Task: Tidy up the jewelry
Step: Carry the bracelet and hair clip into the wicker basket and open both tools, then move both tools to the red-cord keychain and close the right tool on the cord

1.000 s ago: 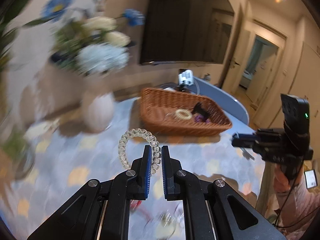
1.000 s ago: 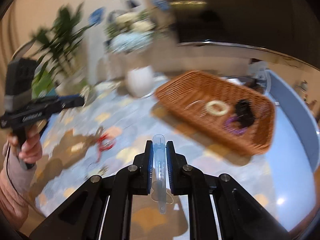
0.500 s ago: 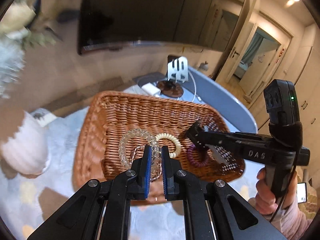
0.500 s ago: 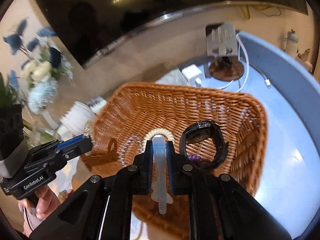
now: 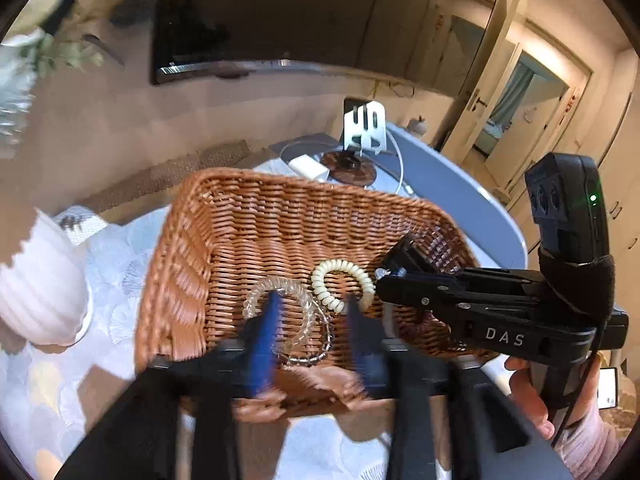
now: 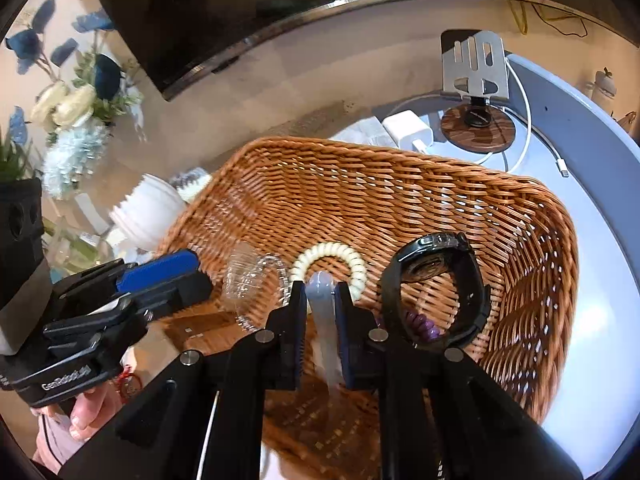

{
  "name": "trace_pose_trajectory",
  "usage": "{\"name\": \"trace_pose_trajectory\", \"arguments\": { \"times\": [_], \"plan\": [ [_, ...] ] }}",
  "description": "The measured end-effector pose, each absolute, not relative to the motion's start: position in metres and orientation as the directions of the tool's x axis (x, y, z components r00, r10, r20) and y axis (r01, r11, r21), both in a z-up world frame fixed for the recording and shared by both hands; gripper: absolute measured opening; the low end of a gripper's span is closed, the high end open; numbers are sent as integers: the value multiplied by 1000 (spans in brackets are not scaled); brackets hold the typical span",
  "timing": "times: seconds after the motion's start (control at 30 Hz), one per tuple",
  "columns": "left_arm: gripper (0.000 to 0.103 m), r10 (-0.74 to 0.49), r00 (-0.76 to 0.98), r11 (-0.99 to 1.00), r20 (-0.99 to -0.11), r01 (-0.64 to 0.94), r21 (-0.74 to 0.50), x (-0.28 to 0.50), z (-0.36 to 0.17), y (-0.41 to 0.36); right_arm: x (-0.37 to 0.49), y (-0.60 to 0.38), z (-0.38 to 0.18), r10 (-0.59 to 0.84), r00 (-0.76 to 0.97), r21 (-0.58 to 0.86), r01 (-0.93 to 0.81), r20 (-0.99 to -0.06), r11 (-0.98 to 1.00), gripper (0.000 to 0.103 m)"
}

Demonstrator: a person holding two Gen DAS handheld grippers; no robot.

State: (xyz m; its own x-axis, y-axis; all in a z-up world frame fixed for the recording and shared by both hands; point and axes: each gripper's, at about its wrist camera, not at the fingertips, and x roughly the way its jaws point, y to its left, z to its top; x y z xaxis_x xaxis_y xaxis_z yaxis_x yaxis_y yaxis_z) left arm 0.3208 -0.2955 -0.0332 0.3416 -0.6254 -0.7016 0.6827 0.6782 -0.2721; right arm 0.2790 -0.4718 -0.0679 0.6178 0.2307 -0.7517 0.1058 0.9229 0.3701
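Pale patterned tabletop (image 5: pixel 60 392) carries a brown wicker basket (image 5: pixel 304 216) with both grippers poised over its near rim. Nearest, the left gripper (image 5: pixel 310 320) stands with jaws wide apart and empty; the clear beaded bracelet (image 5: pixel 288 320) lies on the basket floor between them. The right gripper (image 6: pixel 320 308) has its jaws nearly closed around a translucent hair clip (image 6: pixel 322 320), apparently gripped. Beyond lie a cream spiral hair tie (image 6: pixel 332 258), a black watch (image 6: pixel 436 292) standing on edge and a purple spiral tie (image 6: pixel 420 324). Farthest are a phone stand (image 6: pixel 476 72) and a dark television (image 5: pixel 260 16). The clip is probably light, stiff and slippery; holding it mid-length seems safest. The bracelet likely flexes, so it is best pinched across its beads.
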Motion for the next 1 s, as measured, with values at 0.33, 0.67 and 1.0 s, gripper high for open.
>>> {"name": "trace_pose_trajectory", "arguments": {
  "times": [0.33, 0.67, 1.0],
  "plan": [
    [56, -664, 432, 691, -611, 665, -282, 257, 24, -211, 225, -437, -14, 221, 666, 348, 61, -712, 936, 25],
    [57, -629, 559, 756, -539, 601, -259, 184, 59, -98, 172, -358, 17, 321, 678, 389, -56, -662, 919, 41],
    [57, -552, 622, 827, -555, 493, -269, 153, 23, 0, 154, -279, -15, 425, 587, 427, -145, -689, 893, 41]
  ]
}}
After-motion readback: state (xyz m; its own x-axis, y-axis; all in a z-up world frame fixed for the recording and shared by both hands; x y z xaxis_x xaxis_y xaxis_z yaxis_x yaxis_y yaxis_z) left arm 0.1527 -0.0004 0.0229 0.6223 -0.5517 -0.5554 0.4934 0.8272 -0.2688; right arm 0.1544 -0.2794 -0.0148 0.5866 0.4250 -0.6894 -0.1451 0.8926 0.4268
